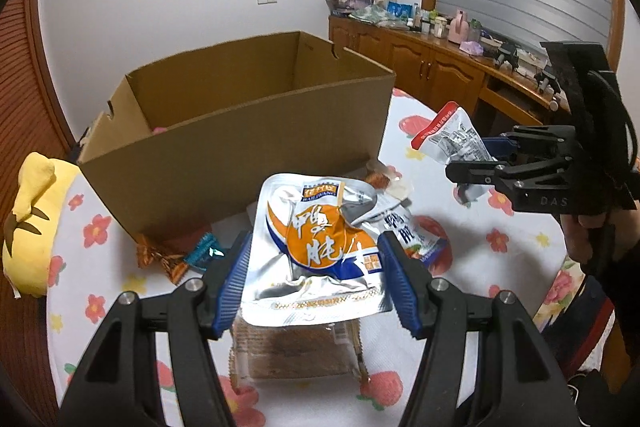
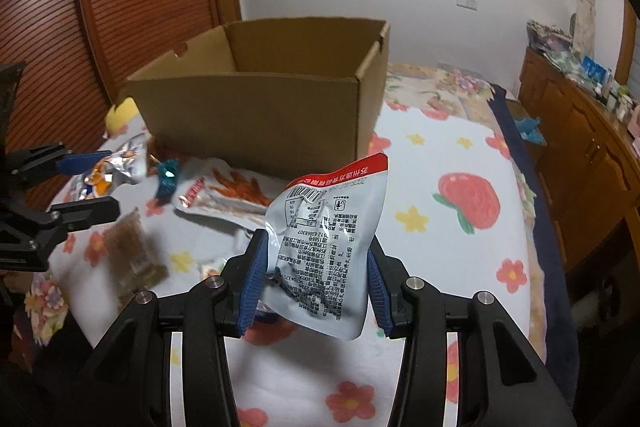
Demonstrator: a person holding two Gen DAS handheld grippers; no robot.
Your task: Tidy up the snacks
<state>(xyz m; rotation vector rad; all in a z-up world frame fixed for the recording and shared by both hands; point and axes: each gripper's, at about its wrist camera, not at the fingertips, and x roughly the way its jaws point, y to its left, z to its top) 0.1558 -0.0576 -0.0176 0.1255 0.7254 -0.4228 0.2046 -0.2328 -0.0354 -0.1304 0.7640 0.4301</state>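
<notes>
Left gripper (image 1: 314, 267) pinches foil pouch (image 1: 316, 247); right gripper (image 2: 316, 279) pinches white pouch (image 2: 328, 247), both above bedspread (image 2: 440, 155), near box (image 2: 260, 103). We advise: lift clear of rim, release inside box, one pouch at a time.

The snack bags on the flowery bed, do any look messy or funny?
Yes. The silver and orange foil pouch in the left gripper is crumpled, and loose wrapped snacks lie scattered beside the brown cardboard box, not inside.
</notes>
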